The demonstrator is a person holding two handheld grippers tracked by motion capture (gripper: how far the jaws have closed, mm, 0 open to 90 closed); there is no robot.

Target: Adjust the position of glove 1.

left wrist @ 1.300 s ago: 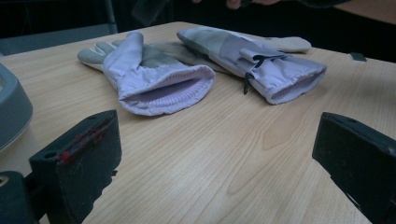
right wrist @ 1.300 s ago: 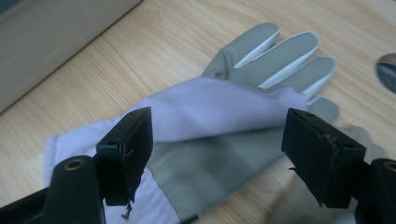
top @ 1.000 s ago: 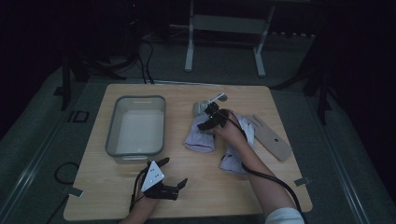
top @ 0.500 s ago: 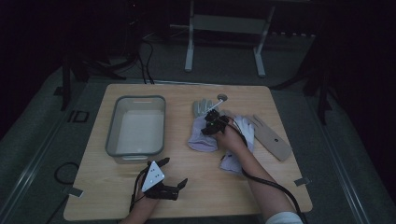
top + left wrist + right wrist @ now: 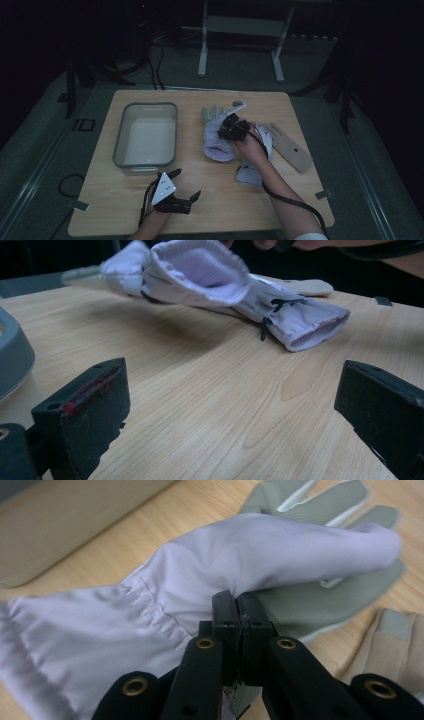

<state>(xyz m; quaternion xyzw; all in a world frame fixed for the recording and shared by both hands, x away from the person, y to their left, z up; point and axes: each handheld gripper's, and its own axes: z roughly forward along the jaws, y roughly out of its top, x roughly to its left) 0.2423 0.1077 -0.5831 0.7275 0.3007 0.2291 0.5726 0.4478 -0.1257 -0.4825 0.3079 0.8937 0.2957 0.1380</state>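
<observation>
A pale lilac work glove (image 5: 218, 144) with a grey palm lies in the middle of the table, and part of it is lifted off the wood. My right gripper (image 5: 229, 129) has just been closing. It is now shut, pinching a fold of the glove's fabric (image 5: 250, 555) between the jaw tips of the right gripper (image 5: 239, 602). The raised cuff of the lilac glove (image 5: 200, 270) hangs open in the left gripper view. My left gripper (image 5: 186, 183) rests near the front edge. In the left gripper (image 5: 230, 400) view its jaws stand wide apart with nothing between them.
A second lilac glove (image 5: 250, 172) lies under the right forearm, its cuff (image 5: 305, 325) facing the left gripper. A beige glove (image 5: 292, 149) lies flat at the right. A grey plastic tub (image 5: 122, 150) stands at the left. Bare wood spans the front.
The right gripper's jaws have closed on the lilac glove and raised it slightly, bunching the fabric. The left gripper has stayed where it was.
</observation>
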